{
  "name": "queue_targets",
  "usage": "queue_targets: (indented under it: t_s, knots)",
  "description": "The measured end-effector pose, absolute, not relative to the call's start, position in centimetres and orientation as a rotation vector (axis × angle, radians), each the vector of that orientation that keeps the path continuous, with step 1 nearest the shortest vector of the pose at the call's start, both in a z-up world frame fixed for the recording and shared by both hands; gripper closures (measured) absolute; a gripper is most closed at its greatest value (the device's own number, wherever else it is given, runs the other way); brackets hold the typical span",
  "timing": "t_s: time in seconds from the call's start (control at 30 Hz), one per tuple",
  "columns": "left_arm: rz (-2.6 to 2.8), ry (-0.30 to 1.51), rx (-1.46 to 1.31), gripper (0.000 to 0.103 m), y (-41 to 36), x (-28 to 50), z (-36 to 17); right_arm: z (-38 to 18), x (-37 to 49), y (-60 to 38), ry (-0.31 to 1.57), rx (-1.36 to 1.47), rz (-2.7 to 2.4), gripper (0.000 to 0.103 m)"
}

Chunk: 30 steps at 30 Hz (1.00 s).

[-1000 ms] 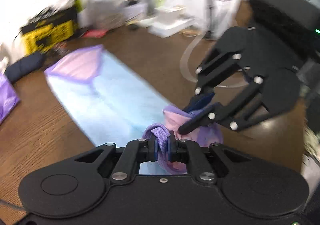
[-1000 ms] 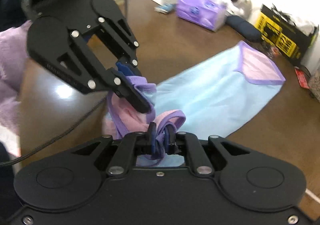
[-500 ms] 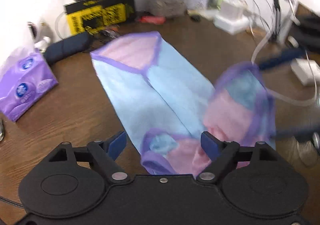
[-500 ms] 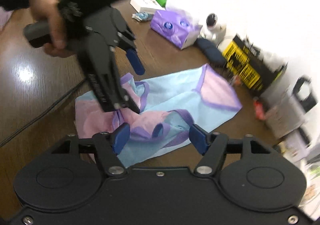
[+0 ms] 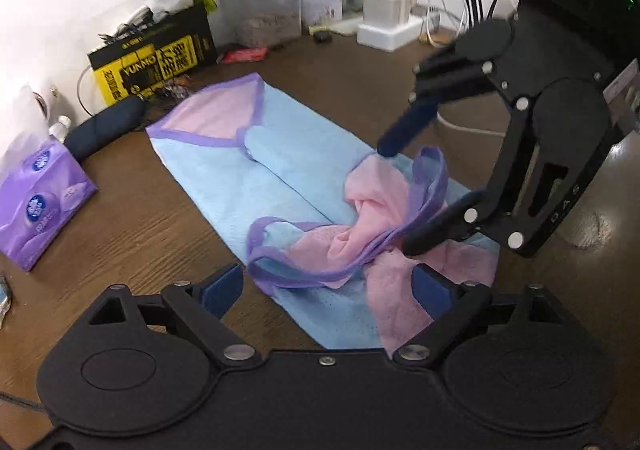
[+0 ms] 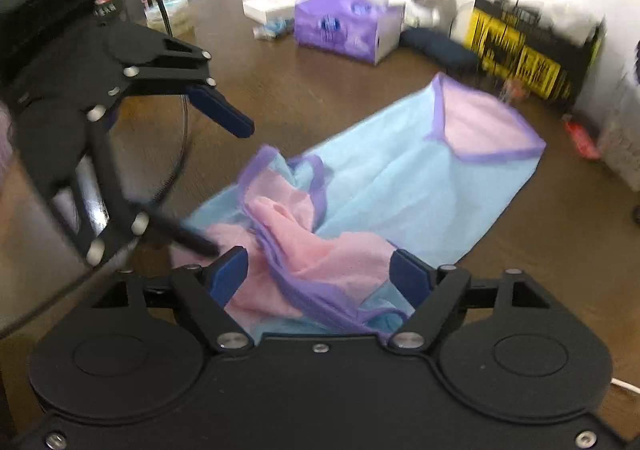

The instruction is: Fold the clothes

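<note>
A light-blue garment [image 5: 256, 186] with purple trim lies flat on the brown counter [image 5: 132, 226], its near end bunched pink at 6 o'clock. The left tool [image 5: 326, 288] and right tool [image 6: 320, 270] both hang fingers apart over that bunch, gripping nothing. Bare counter opens toward 9 o'clock, before a purple tissue box [image 5: 40, 202].

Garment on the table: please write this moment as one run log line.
garment: long fold flat, near end bunched | left gripper: open, empty | right gripper: open, empty | table: garment lies on it

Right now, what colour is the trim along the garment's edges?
Purple, bordering the light blue and pink garment. The left wrist view shows it best.
</note>
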State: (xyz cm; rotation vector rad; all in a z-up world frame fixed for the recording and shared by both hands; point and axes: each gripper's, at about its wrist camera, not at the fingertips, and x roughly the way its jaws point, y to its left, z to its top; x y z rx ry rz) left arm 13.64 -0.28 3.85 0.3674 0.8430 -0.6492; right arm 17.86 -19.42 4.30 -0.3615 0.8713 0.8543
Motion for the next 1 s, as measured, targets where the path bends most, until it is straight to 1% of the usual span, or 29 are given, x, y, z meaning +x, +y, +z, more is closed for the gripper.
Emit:
queue_targets:
  t_s: [0.13, 0.17, 0.2, 0.23, 0.27, 0.3, 0.33, 0.37, 0.4, 0.43, 0.5, 0.6, 0.67, 0.7, 0.73, 0.77, 0.8, 0.83, 0.87, 0.9, 0.93, 1.0]
  knots:
    - [-0.648, 0.874, 0.27, 0.013, 0.3, 15.7, 4.1, 3.6, 18.2, -20.1, 0.937, -0.334, 0.816, 0.02]
    - [-0.657, 0.887, 0.275, 0.015, 0.2, 16.1, 3.8, 3.3, 18.3, -20.4, 0.959, -0.319, 0.803, 0.02]
    - [-0.667, 0.899, 0.28, 0.021, 0.1, 16.5, 3.5, 3.1, 18.4, -20.7, 0.982, -0.305, 0.79, 0.021]
    - [-0.688, 0.91, 0.276, 0.036, 0.0, 16.7, 3.4, 2.8, 18.5, -20.9, 1.004, -0.291, 0.777, 0.033]
    - [-0.718, 0.919, 0.267, 0.048, 0.0, 16.8, 3.5, 2.5, 18.7, -21.2, 1.026, -0.276, 0.764, 0.044]
    - [-0.749, 0.927, 0.257, 0.072, -0.1, 16.9, 3.5, 2.5, 18.6, -21.2, 1.024, -0.255, 0.777, 0.064]
    - [-0.775, 0.927, 0.237, 0.085, 0.0, 16.9, 3.7, 2.6, 18.5, -21.2, 1.013, -0.247, 0.779, 0.071]
    - [-0.799, 0.915, 0.207, 0.087, 0.3, 16.9, 4.0, 3.2, 18.1, -21.2, 0.973, -0.237, 0.789, 0.078]
    - [-0.824, 0.898, 0.177, 0.09, 0.7, 16.9, 4.3, 3.7, 17.8, -21.2, 0.936, -0.232, 0.813, 0.089]
    - [-0.849, 0.882, 0.147, 0.093, 1.1, 17.0, 4.6, 4.2, 17.6, -21.3, 0.899, -0.221, 0.844, 0.088]
    - [-0.894, 0.842, 0.076, 0.095, 2.0, 17.1, 5.3, 5.0, 17.3, -21.3, 0.844, -0.214, 0.92, 0.088]
    - [-0.884, 0.853, 0.039, 0.094, 2.9, 18.2, 4.8, 5.3, 17.6, -21.1, 0.823, -0.234, 0.997, 0.088]
    - [-0.855, 0.916, 0.06, 0.094, 2.8, 19.1, 3.4, 4.5, 18.4, -21.1, 0.869, -0.221, 1.015, 0.085]
    - [-0.838, 0.931, 0.075, 0.093, 2.7, 19.4, 2.8, 3.4, 19.2, -21.0, 0.908, -0.211, 1.013, 0.076]
    - [-0.819, 0.936, 0.091, 0.091, 2.5, 19.5, 2.4, 2.9, 19.6, -20.9, 0.925, -0.211, 1.001, 0.071]
    - [-0.801, 0.942, 0.106, 0.09, 2.4, 19.7, 2.0, 2.4, 19.9, -20.8, 0.94, -0.212, 0.988, 0.069]
    - [-0.782, 0.947, 0.122, 0.085, 2.2, 19.9, 1.6, 2.3, 20.0, -20.7, 0.934, -0.218, 0.989, 0.065]
    - [-0.765, 0.947, 0.123, 0.066, 2.1, 20.1, 1.5, 2.2, 20.0, -20.6, 0.927, -0.225, 0.991, 0.055]
    - [-0.749, 0.938, 0.102, 0.054, 2.2, 20.2, 1.8, 2.8, 19.5, -20.3, 0.894, -0.274, 0.986, 0.047]
    - [-0.735, 0.927, 0.074, 0.035, 2.3, 20.2, 2.3, 3.3, 19.1, -20.2, 0.86, -0.317, 0.979, 0.028]
    - [-0.73, 0.915, 0.055, 0.026, 2.3, 20.2, 2.6, 3.8, 18.5, -20.1, 0.813, -0.36, 0.972, 0.021]
    - [-0.748, 0.886, 0.032, 0.024, 2.2, 20.5, 3.6, 4.5, 17.8, -19.9, 0.746, -0.427, 0.974, 0.021]
